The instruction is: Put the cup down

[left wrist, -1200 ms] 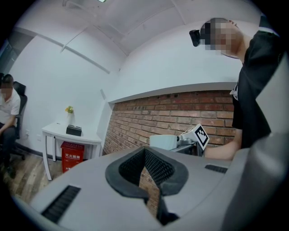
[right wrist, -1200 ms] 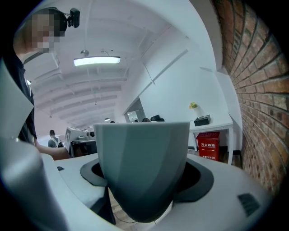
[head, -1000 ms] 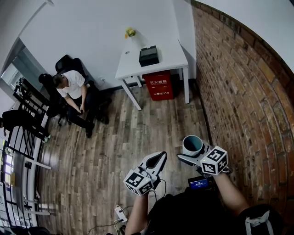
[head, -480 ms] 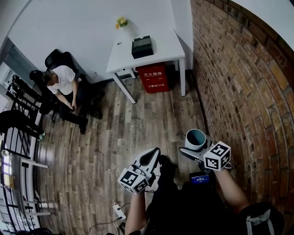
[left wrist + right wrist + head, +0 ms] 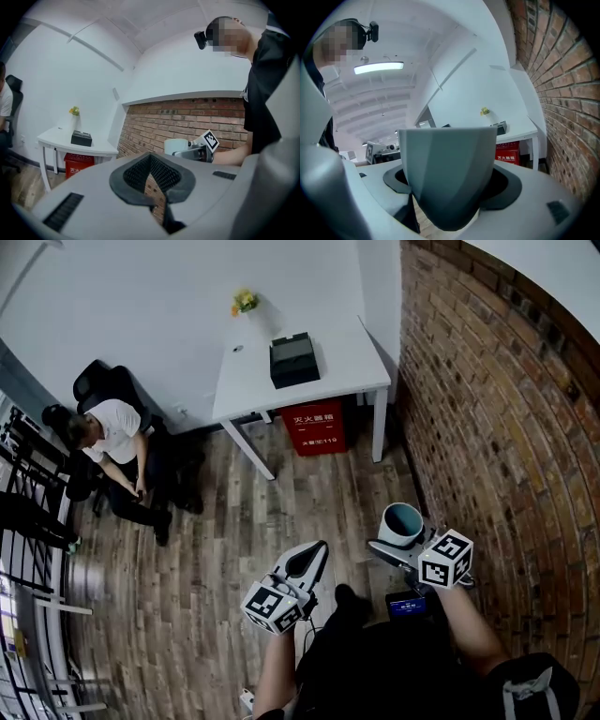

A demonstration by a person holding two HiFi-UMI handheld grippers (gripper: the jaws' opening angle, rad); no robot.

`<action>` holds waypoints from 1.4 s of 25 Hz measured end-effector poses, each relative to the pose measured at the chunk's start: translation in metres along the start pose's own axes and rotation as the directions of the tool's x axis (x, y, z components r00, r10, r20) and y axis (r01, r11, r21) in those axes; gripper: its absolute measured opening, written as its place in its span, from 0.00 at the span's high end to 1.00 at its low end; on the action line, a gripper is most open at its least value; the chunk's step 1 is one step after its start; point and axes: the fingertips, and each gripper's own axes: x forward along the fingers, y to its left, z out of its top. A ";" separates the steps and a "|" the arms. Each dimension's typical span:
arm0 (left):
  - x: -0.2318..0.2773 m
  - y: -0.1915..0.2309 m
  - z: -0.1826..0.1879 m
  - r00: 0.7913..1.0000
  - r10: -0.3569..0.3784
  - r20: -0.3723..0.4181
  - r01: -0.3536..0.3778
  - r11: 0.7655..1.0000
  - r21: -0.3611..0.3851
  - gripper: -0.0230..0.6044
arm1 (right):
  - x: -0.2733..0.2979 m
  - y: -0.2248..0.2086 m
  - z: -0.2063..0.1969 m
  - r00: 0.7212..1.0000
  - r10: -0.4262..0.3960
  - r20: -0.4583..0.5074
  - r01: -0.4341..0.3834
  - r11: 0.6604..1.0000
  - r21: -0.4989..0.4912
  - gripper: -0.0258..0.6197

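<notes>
A pale cup (image 5: 401, 524) with a teal inside is held upright in my right gripper (image 5: 394, 545), whose jaws are shut on it, above the wooden floor near the brick wall. In the right gripper view the cup (image 5: 447, 173) fills the middle between the jaws. The left gripper view shows the cup (image 5: 176, 146) too, beside the marker cube. My left gripper (image 5: 309, 560) hangs to the left of the cup, shut with nothing in it; its jaws (image 5: 152, 176) meet at the tips. A white table (image 5: 328, 371) stands ahead against the far wall.
On the table sit a black box (image 5: 293, 360) and a small vase of yellow flowers (image 5: 246, 303). Under it stands a red box (image 5: 314, 427). A brick wall (image 5: 506, 446) runs along the right. A seated person (image 5: 112, 442) is at the left, beside black metal racks (image 5: 28, 521).
The view has shifted: the table and seated person now sit slightly lower and nearer. Both grippers keep their places in the view, the cup still held.
</notes>
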 end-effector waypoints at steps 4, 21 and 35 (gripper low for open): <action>0.007 0.063 0.015 1.000 0.012 -0.002 -0.012 1.000 -0.014 0.95 | 0.054 -0.020 0.025 1.000 -0.011 0.002 0.011 1.000 0.002 0.35; 0.058 0.197 0.035 1.000 0.015 -0.009 -0.016 0.999 -0.051 0.95 | 0.169 -0.102 0.069 0.999 -0.033 -0.015 0.033 0.999 0.025 0.35; 0.199 0.338 0.073 0.999 0.051 -0.013 -0.051 0.998 -0.041 0.95 | 0.299 -0.247 0.160 0.995 0.095 -0.001 -0.095 0.995 0.003 0.35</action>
